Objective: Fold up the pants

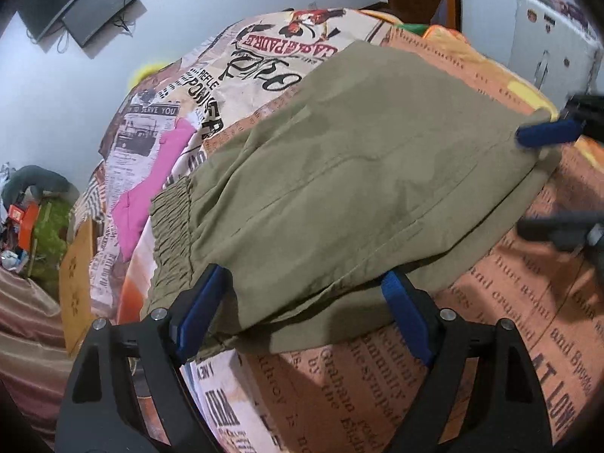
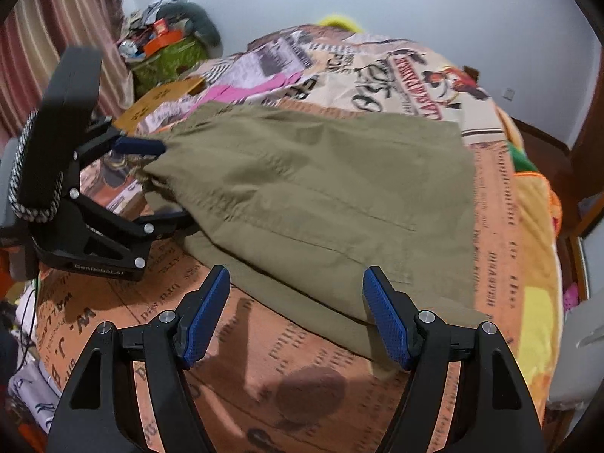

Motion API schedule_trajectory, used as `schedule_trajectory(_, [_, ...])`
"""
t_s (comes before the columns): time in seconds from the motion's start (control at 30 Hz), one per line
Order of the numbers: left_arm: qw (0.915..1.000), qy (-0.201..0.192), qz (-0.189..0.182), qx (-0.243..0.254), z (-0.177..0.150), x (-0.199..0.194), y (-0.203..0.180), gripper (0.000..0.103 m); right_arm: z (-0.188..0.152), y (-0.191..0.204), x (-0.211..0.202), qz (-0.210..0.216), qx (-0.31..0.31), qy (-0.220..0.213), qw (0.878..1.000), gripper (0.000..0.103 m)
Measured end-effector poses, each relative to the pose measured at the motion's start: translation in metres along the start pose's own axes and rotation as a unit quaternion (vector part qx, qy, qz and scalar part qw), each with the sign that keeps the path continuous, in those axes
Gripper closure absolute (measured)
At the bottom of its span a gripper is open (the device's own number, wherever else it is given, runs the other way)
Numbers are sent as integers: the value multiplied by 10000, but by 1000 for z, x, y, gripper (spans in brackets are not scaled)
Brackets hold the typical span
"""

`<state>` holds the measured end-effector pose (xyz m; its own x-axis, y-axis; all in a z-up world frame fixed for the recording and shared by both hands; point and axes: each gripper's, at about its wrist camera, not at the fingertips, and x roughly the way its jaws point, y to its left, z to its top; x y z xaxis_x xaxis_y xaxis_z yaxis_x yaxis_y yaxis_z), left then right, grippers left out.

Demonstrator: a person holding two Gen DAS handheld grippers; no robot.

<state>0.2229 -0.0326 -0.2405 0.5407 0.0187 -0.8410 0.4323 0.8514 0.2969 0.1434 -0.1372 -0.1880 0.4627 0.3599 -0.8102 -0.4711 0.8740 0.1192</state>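
A: Left wrist view first. What's there?

B: The olive pants lie folded on the printed bedspread, filling the middle of the frame, with the elastic waistband at about 9 o'clock. The left gripper sits at 6 o'clock, its jaws wide apart, and the near edge of the pants lies between the two blue pads, the cloth draped over their tips.

A: And the other gripper?

B: The right gripper enters at 3 o'clock. One blue finger rests at the pants' corner; the other, blurred, sits lower beside the hem. The jaws are apart.

A: Anything around it?

B: A pink cloth at 9 o'clock just beside the waistband, and a dark screen on the wall at 11 o'clock.

A: Now the right wrist view.

B: The pants sit at the centre of the bedspread. The right gripper at 6 o'clock is spread wide, the pants' near edge just past its tips. The left gripper reaches in from 9 o'clock, jaws apart, the pants' edge between them. A striped curtain hangs at 10 o'clock.
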Motion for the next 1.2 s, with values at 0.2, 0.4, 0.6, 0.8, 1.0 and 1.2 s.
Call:
schedule_trajectory(0.2, [9991, -163, -224, -316, 8, -8, 17, 19, 11, 9, 20, 89, -136, 89, 9998, 33])
schedule_trajectory(0.4, [9969, -135, -601, -498, 8, -12, 24, 27, 22, 8, 28, 160, -113, 28, 9998, 35])
schedule_trajectory(0.6, [9976, -146, -641, -236, 5, -12, 5, 28, 26, 9, 31, 398, -142, 21, 9991, 73])
schedule_trajectory(0.8, [9997, -126, -217, 23, 5, -6, -8, 43, 26, 18, 24, 396, -336, -145, 9985, 93])
schedule_trajectory(1.0, [9997, -144, -14, -187, 0, -8, 6, 78, 27, 18, 15, 530, -291, -257, 9978, 96])
schedule_trajectory(1.2, [9992, -239, -55, -302, -12, -18, 10, 81, 27, 31, 8, 612, -475, -308, 9965, 96])
